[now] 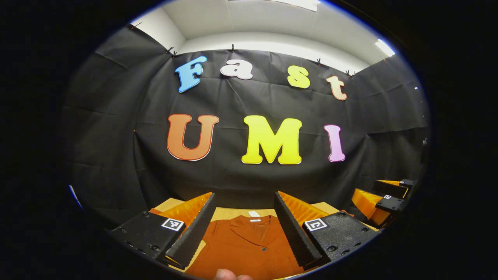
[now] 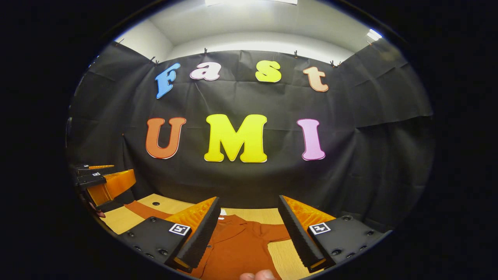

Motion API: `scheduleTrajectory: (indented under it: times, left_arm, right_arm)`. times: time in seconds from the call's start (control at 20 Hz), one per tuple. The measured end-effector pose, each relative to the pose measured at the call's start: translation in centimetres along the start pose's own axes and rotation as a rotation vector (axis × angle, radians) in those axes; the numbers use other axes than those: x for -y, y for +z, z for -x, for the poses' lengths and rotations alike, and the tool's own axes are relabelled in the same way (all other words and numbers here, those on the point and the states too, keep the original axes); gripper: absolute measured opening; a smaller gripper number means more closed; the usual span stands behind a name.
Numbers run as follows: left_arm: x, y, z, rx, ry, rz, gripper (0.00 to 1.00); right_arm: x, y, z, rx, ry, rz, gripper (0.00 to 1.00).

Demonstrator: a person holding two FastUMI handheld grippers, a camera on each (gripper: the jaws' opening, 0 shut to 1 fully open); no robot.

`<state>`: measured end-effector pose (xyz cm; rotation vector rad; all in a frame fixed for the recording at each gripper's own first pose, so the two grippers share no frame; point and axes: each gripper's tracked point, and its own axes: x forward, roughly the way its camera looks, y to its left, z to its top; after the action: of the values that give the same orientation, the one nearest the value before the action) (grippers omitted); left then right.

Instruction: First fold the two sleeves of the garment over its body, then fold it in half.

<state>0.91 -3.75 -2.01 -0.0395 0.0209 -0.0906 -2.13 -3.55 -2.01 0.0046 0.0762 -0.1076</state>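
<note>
While the left gripper (image 1: 243, 206) hangs with fingers spread wide and empty over one rust-orange buttoned garment (image 1: 249, 245) lying flat on the wooden table (image 1: 229, 213) in the left gripper view, the right gripper (image 2: 249, 208), equally agape and empty in the right gripper view, frames that garment's collar and outstretched sleeve (image 2: 278, 232).

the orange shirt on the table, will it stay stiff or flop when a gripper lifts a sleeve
Probably floppy: the orange shirt lies flat on the wooden table with soft creases at the collar, so a lifted sleeve would likely drape. It looks thin, so likely light. It may slide a little on the smooth tabletop when pulled. Both grippers, left and right, are open above it.
</note>
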Motion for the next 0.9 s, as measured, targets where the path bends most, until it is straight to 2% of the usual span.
scheduleTrajectory:
  times: [0.45,0.6,0.75,0.9]
  left_arm:
    - [0.3,-0.7,-0.5,-0.009,-0.003,0.012,0.96]
    - [0.5,-1.1,-1.1,-0.013,-0.009,0.014,0.97]
    - [1.5,-2.6,-2.0,-0.053,-0.02,0.026,0.96]
    - [3.8,-4.5,-3.2,-0.101,-0.052,0.038,0.97]
  right_arm:
    - [0.2,0.1,-0.5,-0.005,-0.007,-0.004,0.94]
    - [0.7,-1.1,-0.9,-0.043,-0.004,-0.023,0.93]
    - [3.3,-2.7,-1.7,-0.096,-0.03,-0.047,0.94]
    - [7.8,-4.6,-3.2,-0.146,-0.052,-0.051,0.94]
